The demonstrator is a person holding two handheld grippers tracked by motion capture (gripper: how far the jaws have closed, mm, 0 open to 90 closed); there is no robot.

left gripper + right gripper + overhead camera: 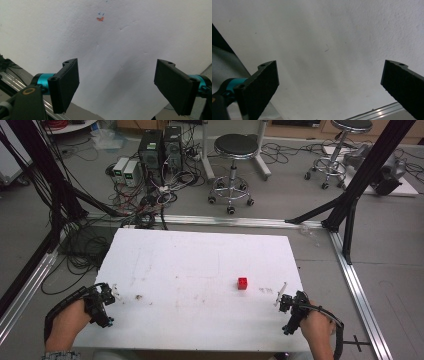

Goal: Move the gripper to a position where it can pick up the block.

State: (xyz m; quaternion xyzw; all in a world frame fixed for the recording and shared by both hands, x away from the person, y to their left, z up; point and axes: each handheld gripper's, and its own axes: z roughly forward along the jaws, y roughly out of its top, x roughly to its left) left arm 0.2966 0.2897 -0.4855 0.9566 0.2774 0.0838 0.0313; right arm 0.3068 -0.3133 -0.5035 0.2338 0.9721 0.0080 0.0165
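The left gripper's [116, 86] fingers [66, 83] stand wide apart with nothing between them, and beyond them lies bare white tabletop [130, 45] with a small orange smudge [100, 19] farther off. The right gripper's [330, 87] fingers [260, 85] are likewise spread wide and empty over the same white surface (a faint dark scratch shows on it ahead). From the high view, the left gripper [114, 292] sits at the tabletop's near left edge, held by the person's left hand [67, 322], and the right gripper [281, 296] sits at the near right edge in the right hand [316, 325], the two well apart. A small red cube [242, 283] rests on the tabletop [200, 265], right of centre, near the right gripper but not touching it and far from the left one. Past the tabletop, on the grey floor, stand two round stools [235, 150], computer boxes [160, 147] and a tangle of cables [145, 202].
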